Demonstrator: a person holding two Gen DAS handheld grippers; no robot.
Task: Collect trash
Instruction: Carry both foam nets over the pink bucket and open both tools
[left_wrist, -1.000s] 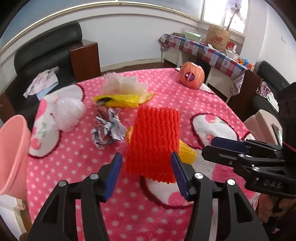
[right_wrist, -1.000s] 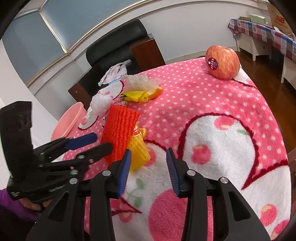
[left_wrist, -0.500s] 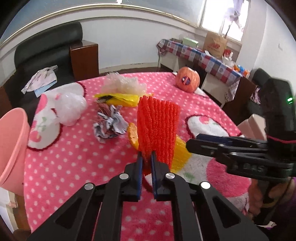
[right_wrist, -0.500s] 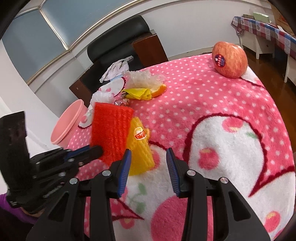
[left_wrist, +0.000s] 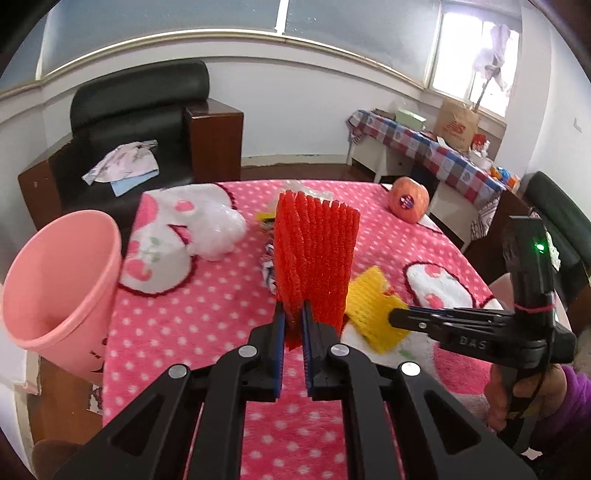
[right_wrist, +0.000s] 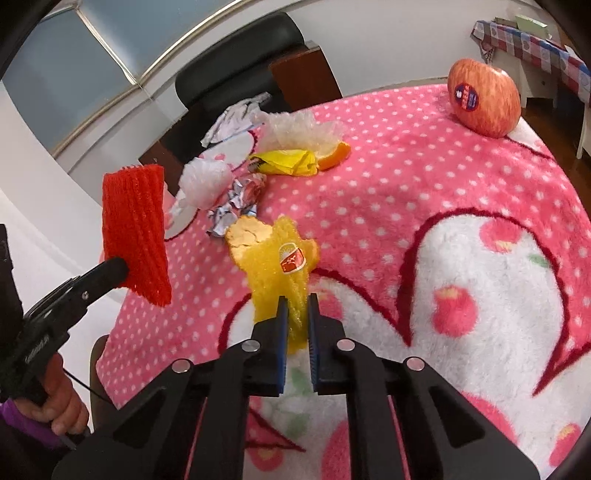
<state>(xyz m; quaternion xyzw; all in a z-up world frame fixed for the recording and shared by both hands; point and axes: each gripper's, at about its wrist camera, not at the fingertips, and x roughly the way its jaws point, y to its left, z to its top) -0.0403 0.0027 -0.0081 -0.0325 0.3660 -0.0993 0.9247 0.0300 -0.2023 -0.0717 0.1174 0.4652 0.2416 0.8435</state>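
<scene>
Red foam net (left_wrist: 314, 254) stays pinched in the left hand-held gripper (left_wrist: 293, 325), lifted for binning, while the right hand-held gripper (right_wrist: 297, 317) has just closed on yellow net (right_wrist: 280, 266).

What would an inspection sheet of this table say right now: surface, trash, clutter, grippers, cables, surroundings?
Surface: pink dotted blanket covers the table.
Job's things: red foam net, yellow foam net, crumpled wrapper, yellow packet, orange peel, clear plastic, pink bin at the table's edge.
Clutter: apple.
Grippers: left gripper shut on the red foam net, lifted; right gripper has just been closing, pinching the yellow foam net.
Cables: thin black cord below the left hand.
Surroundings: black armchair, checked side table.
</scene>
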